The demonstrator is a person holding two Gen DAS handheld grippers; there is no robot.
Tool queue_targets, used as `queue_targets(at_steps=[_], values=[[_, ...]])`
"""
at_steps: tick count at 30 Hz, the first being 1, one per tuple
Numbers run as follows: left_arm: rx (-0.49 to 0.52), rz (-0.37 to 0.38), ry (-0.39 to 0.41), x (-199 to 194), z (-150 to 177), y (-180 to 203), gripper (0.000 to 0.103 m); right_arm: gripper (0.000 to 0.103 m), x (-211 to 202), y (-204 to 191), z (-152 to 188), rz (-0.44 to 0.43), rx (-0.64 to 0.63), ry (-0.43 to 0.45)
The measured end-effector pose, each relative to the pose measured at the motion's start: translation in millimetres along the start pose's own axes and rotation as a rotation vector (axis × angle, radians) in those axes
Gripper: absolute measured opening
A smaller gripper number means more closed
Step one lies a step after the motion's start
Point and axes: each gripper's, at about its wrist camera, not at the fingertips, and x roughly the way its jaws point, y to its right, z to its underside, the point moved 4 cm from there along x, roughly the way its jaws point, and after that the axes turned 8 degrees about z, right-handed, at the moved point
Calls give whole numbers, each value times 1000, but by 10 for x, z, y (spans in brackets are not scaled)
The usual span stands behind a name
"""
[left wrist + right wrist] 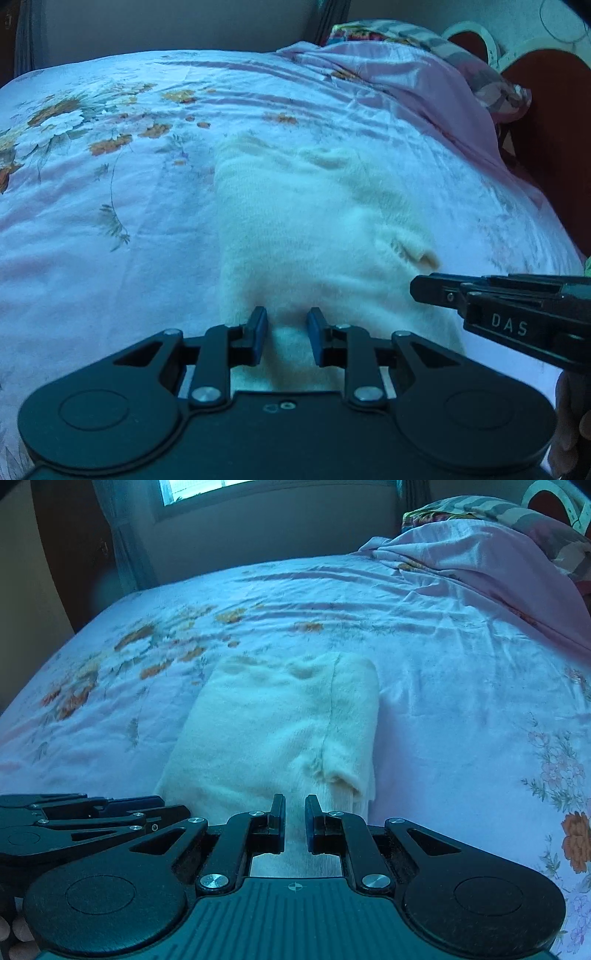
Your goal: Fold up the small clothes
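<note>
Left wrist view: left gripper (285, 334) fingers pinch the fuzzy cream garment's (314, 221) near edge. Right gripper (294, 821) fingers pinch it too. It lies folded, oblong, on the wrinkled floral bed (461, 657).

The only legible lettering is "DAS", in pale raised capitals on the black side of the right hand-held gripper (436, 291), seen in the left wrist view where that tool reaches in from the right edge. A small crosshair mark sits on the ribbed body of the same tool in the right wrist view. No other words, numbers or labels can be read.
</note>
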Motion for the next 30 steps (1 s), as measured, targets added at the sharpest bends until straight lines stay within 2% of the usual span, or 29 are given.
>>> queue_targets(at_steps=[1, 3, 6, 8, 11, 13, 16, 18, 20, 26, 30], values=[[24, -5, -4, 13, 71, -3, 25, 10, 120, -10, 139, 28, -45, -39], [57, -1, -9, -33, 161, 13, 25, 9, 151, -8, 357, 32, -109, -10], [55, 20, -16, -103, 200, -20, 25, 10, 63, 10, 426, 34, -142, -10], [29, 32, -6, -164, 148, -27, 23, 10, -13, 30, 385, 47, -128, 1], [48, 24, 36, -209, -4, 33, 23, 10, -193, -15, 192, 21, -79, 99], [63, 11, 37, -125, -109, 67, 25, 10, -227, -108, 76, 7, -82, 151], [57, -6, 18, 28, -93, 5, 28, 10, -100, -255, 115, 10, -160, 126], [93, -11, 16, 60, -3, 0, 28, 10, 121, -234, 330, 85, -240, 51], [118, -5, 13, 38, 59, 33, 28, 10, 185, -138, 548, 102, -296, 108], [94, -18, 11, -6, 141, 64, 28, 10, 124, -112, 603, 128, -242, 101], [116, -42, 5, -52, 230, 126, 28, 13, -1, -169, 556, 135, -224, 87]])
